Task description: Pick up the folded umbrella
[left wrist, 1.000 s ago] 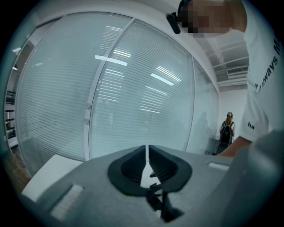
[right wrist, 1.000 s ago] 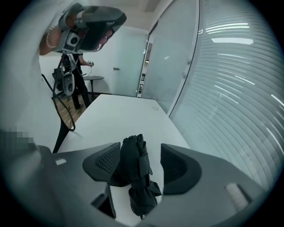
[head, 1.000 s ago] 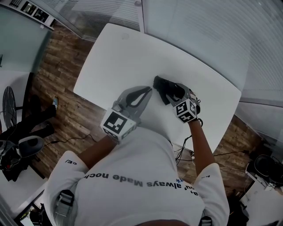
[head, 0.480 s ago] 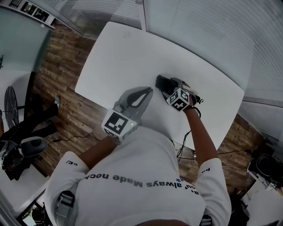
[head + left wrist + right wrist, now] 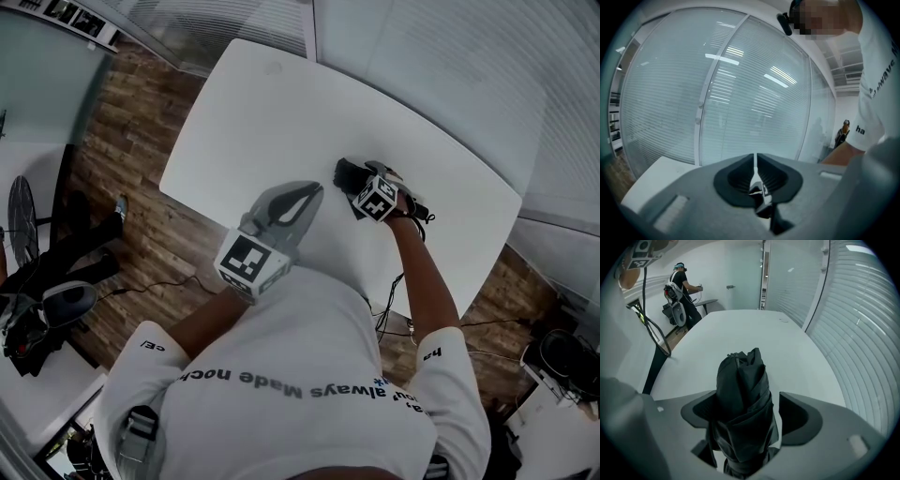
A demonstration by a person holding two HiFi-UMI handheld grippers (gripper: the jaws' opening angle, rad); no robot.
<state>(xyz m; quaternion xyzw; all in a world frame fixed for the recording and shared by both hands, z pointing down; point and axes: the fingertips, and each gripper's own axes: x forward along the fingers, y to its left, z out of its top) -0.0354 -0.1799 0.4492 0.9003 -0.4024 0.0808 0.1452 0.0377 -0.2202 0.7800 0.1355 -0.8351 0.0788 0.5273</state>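
Note:
The folded black umbrella (image 5: 347, 176) lies on the white table (image 5: 281, 112), near its right front edge. My right gripper (image 5: 362, 187) points steeply down over it. In the right gripper view the umbrella (image 5: 743, 394) stands between the two pads of the right gripper (image 5: 747, 412), its crumpled tip pointing away across the table (image 5: 740, 329). The jaws are opening; a gap shows beside the right pad (image 5: 799, 413). My left gripper (image 5: 312, 192) hovers at the table's near edge, left of the umbrella. In the left gripper view its jaws (image 5: 755, 161) meet with nothing between them.
Glass walls with blinds border the table's far and right sides (image 5: 441, 66). Wooden floor (image 5: 131, 187) lies to the left. Cables hang below the table's near edge (image 5: 394, 300). Another person (image 5: 683, 287) stands by a desk far behind.
My right gripper has sunk toward the table over the umbrella and tipped more steeply down. The left gripper has hardly moved.

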